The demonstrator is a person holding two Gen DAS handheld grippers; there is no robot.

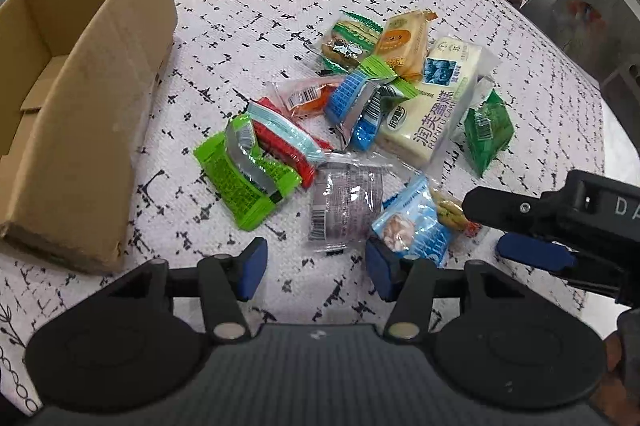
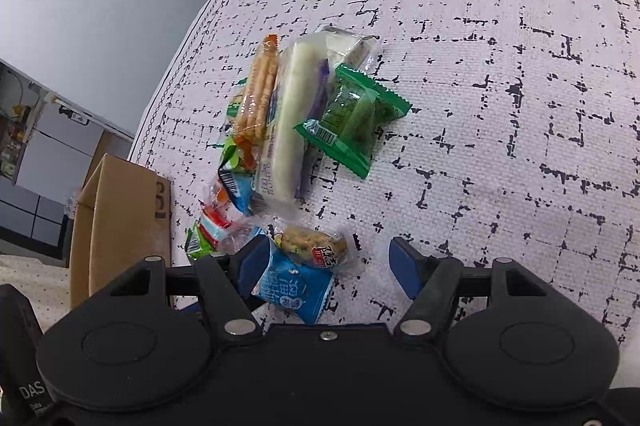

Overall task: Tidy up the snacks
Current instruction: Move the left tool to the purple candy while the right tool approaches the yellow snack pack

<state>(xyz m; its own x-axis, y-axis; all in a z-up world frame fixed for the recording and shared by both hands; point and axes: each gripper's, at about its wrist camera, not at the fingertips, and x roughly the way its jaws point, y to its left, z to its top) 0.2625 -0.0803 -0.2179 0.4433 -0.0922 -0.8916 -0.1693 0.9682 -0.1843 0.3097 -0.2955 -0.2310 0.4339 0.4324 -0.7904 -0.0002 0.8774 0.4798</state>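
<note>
Left gripper (image 1: 316,266): open, empty, above clear packet (image 1: 344,207)
Right gripper (image 2: 326,266): open astride blue packet (image 2: 294,286)
Cardboard box (image 1: 100,129): left of snack pile

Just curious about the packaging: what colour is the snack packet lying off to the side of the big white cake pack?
Dark green packet, clearest in the right wrist view.

Mixed wrapped snacks (image 1: 360,113) heaped on tablecloth, open cardboard box (image 1: 80,97) beside, seemingly empty

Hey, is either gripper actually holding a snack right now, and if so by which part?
Neither. The left gripper and right gripper both stand open just above the snack pile, pads pressing on nothing.
</note>
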